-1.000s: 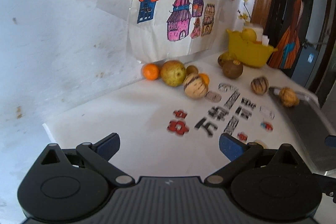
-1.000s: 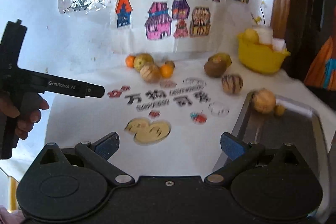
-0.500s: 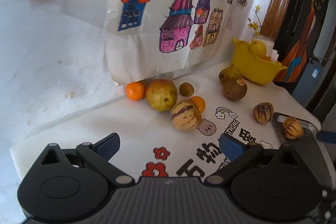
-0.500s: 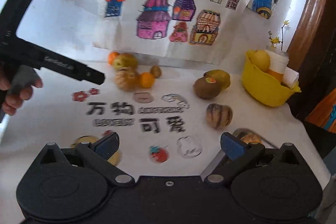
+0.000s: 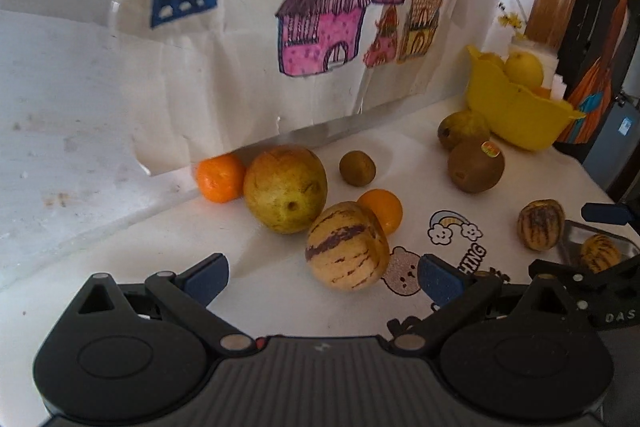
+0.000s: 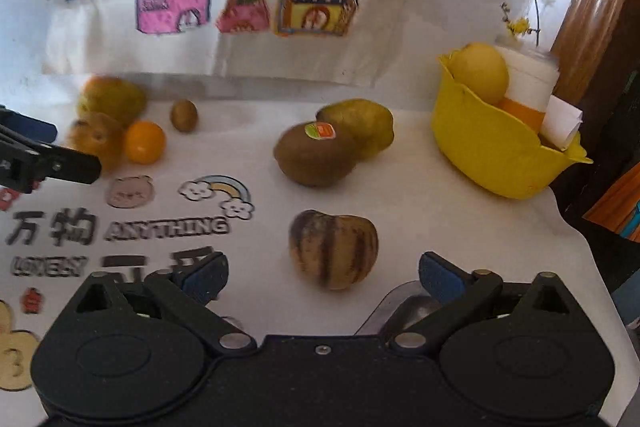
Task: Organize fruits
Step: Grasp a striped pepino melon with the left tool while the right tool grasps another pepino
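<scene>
Left tool (image 5: 322, 277) wide before a striped yellow-purple melon (image 5: 346, 245); only the right tool (image 6: 322, 277), wide too, shows the white tabletop's (image 6: 460, 227) right edge.

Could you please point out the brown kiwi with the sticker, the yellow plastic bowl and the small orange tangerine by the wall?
brown kiwi with the sticker (image 6: 314, 161): right wrist view, front skin.
yellow plastic bowl (image 6: 486, 141): right wrist view, outer wall.
small orange tangerine by the wall (image 5: 220, 179): left wrist view, front peel.

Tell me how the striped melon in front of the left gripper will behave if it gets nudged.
The striped melon looks round and smooth, so it would probably roll rather than slide. It rests against the orange behind it, so a push may send both moving. The rind looks firm, so the open left gripper can likely squeeze it safely.
</scene>
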Demonstrator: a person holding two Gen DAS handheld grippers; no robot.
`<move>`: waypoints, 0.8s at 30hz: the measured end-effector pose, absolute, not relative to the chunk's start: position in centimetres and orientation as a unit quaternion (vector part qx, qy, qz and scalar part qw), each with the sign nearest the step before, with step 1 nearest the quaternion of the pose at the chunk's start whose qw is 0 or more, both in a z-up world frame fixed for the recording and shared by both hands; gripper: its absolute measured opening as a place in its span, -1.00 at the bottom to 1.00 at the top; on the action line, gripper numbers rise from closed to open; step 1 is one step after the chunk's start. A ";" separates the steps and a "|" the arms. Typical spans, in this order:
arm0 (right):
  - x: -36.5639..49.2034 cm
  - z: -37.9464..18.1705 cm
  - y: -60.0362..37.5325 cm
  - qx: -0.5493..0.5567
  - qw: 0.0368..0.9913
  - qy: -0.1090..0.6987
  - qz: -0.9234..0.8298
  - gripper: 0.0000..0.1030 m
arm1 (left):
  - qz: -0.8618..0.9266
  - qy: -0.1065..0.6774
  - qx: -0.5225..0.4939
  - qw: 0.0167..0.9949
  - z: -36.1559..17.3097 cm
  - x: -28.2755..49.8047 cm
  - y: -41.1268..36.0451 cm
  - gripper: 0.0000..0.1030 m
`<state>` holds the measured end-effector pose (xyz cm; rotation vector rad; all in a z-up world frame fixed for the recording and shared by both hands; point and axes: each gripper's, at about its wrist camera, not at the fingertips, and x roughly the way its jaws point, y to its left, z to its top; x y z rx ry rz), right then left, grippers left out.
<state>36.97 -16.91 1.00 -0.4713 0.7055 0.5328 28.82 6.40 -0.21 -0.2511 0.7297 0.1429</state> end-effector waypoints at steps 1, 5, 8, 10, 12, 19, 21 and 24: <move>37.4 0.8 -17.0 -0.223 0.875 0.343 0.259 0.92 | 0.070 0.356 -0.121 0.924 -0.3 29.1 6.3 0.99; 38.5 0.1 -16.9 -0.212 0.870 0.357 0.266 0.86 | 0.070 0.357 -0.124 0.923 -0.5 29.8 5.9 0.99; 39.0 -0.2 -16.8 -0.199 0.870 0.363 0.267 0.81 | 0.077 0.353 -0.123 0.924 -0.7 30.0 5.8 0.93; 39.3 -0.4 -16.9 -0.188 0.868 0.368 0.274 0.78 | 0.089 0.353 -0.119 0.924 -0.6 30.2 5.7 0.84; 39.8 -0.6 -16.9 -0.172 0.868 0.375 0.276 0.69 | 0.095 0.351 -0.122 0.924 -0.6 30.3 5.6 0.74; 40.5 -1.0 -17.5 -0.122 0.872 0.386 0.274 0.45 | 0.097 0.345 -0.136 0.924 -0.5 30.5 5.6 0.37; 40.5 -0.9 -17.5 -0.119 0.874 0.383 0.274 0.37 | 0.100 0.344 -0.142 0.923 -0.4 30.4 5.7 0.33; 40.3 -0.9 -17.3 -0.128 0.876 0.375 0.274 0.31 | 0.100 0.346 -0.149 0.921 -0.3 30.3 6.0 0.27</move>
